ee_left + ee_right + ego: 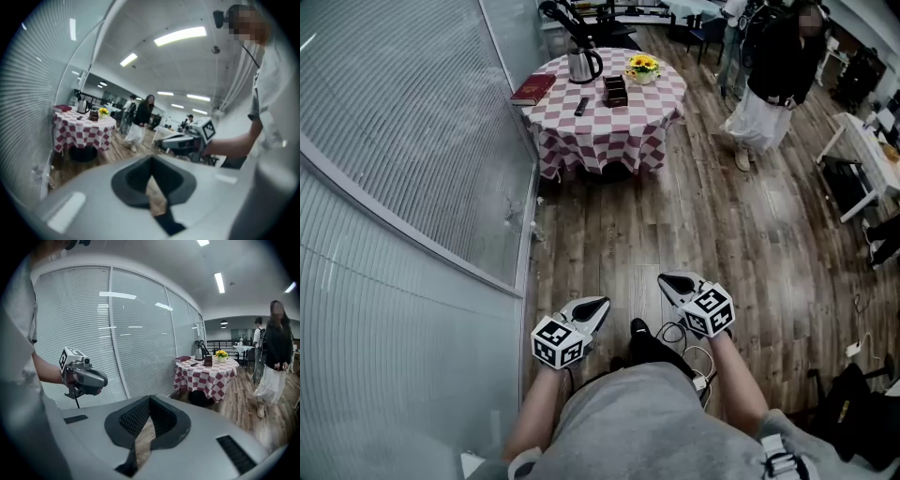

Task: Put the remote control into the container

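Observation:
A black remote control (581, 106) lies on a round table with a red-and-white checked cloth (609, 127) far ahead across the room. A small dark container (616, 91) stands just to its right. Both grippers hang low in front of my body, far from the table. My left gripper (602, 303) is shut and empty, and my right gripper (667, 279) is shut and empty too. In the right gripper view the remote control (194, 364) and container (208, 361) show small on the table (206, 373). The left gripper view shows its jaws (151, 160) closed together.
On the table stand a kettle (582, 64), yellow flowers (643, 67) and a red book (533, 89). A glass wall with blinds (412, 150) runs along the left. A person (773, 70) stands right of the table. A white table (867, 150) and cables (862, 342) are at the right.

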`<state>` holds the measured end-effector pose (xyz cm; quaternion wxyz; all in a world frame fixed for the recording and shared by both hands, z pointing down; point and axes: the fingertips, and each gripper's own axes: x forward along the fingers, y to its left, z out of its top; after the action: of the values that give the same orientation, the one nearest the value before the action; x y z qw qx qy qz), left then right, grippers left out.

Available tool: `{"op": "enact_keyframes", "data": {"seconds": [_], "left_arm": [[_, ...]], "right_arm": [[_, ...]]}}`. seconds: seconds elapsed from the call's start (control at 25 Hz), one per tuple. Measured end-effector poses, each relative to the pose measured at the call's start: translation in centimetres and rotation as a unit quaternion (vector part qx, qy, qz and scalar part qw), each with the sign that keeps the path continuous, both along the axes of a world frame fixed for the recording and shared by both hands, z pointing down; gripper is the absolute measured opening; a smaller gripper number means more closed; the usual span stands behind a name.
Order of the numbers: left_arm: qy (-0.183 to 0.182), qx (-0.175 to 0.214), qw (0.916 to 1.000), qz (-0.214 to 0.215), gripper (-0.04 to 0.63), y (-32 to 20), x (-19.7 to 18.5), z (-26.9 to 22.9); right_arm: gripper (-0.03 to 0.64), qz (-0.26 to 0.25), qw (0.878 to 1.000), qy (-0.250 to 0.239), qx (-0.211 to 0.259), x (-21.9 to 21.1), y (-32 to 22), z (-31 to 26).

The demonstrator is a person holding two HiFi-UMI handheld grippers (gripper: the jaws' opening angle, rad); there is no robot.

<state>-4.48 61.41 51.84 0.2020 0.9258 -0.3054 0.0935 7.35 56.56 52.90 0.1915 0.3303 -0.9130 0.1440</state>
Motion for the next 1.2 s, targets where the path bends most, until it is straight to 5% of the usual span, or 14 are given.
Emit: {"op": "enact_keyframes", "data": {"seconds": [0.4,1.2], "left_arm": [[0.032,-0.013,0.9989,-0.032,0.0,-4.9,0.9,-0.5],[0.013,-0.025,0.997,-0.071,0.0,-14.0,6.3,-0.2]], "right_arm": [[0.017,-0.01,1.0,0.005,-0.013,2.3,-4.0,1.0],[0.017,-0.059,0.997,-0.002,-0.039,6.2,-14.0,2.8]]}}
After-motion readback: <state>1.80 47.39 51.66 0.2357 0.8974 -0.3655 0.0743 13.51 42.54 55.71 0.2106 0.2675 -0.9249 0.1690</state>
